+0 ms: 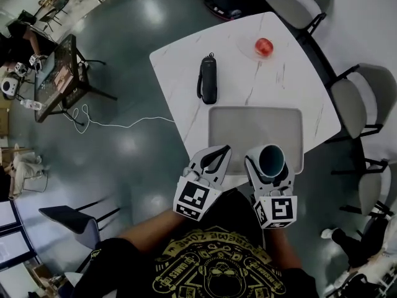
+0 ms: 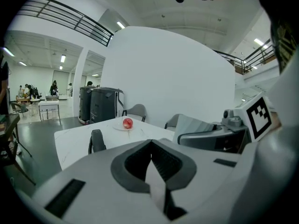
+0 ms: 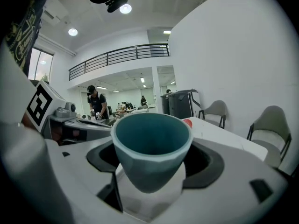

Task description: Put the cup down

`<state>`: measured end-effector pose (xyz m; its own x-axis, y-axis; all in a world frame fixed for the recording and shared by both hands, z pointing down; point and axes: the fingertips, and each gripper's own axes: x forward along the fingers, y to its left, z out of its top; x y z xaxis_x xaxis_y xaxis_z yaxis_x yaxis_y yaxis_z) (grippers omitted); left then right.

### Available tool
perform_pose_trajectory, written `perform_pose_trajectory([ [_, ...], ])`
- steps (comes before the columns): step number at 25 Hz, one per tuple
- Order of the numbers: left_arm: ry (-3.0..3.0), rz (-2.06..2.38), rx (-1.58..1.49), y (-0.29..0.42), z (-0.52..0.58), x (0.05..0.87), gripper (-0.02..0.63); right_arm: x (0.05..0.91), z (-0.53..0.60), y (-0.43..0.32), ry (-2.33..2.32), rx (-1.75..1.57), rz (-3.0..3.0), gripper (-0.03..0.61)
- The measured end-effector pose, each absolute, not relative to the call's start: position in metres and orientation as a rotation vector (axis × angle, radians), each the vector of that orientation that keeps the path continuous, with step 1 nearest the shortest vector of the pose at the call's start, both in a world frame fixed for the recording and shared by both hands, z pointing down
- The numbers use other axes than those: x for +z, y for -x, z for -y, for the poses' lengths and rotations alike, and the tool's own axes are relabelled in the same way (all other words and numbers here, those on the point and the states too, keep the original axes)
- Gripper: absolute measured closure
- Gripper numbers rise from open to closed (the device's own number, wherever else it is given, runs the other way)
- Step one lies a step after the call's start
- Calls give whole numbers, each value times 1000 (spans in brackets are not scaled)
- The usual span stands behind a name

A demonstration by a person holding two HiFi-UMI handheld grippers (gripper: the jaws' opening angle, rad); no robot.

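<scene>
- The teal cup (image 3: 152,146) is standing upright, mouth up, between the jaws of the right gripper (image 1: 269,164); the jaws are spread wide and clasping the cup low on its tapered body.
- Inside the cup, only its teal inner wall is showing.
- In the head view the cup (image 1: 272,159) is hanging over the near right part of the grey tray (image 1: 248,126); whether its base is touching the tray cannot be told.
- The left gripper (image 1: 217,157) is hovering just left of the right one, at the tray's near left corner, its jaws pressed together with nothing between them.
- The tray is lying flat on the near end of the white marbled table (image 1: 180,61), its surface showing bare beyond the grippers.
- A black oblong device with a strap (image 1: 209,79) is lying on the table, just beyond the tray's far left corner.
- A small pale plate (image 1: 248,53) is sitting at the table's far end, carrying one red apple (image 1: 263,46).
- Grey chairs (image 1: 366,98) are standing along the table's right side.
</scene>
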<state>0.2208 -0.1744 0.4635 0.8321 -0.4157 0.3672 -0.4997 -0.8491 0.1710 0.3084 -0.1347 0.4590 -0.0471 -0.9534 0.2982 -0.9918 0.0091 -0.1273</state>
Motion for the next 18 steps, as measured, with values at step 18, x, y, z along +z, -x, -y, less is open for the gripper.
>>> perform_pose_trajectory([
  [18,-2605,835,640,-244,187,547,603,529,167,-342,-1939,449,2162,199],
])
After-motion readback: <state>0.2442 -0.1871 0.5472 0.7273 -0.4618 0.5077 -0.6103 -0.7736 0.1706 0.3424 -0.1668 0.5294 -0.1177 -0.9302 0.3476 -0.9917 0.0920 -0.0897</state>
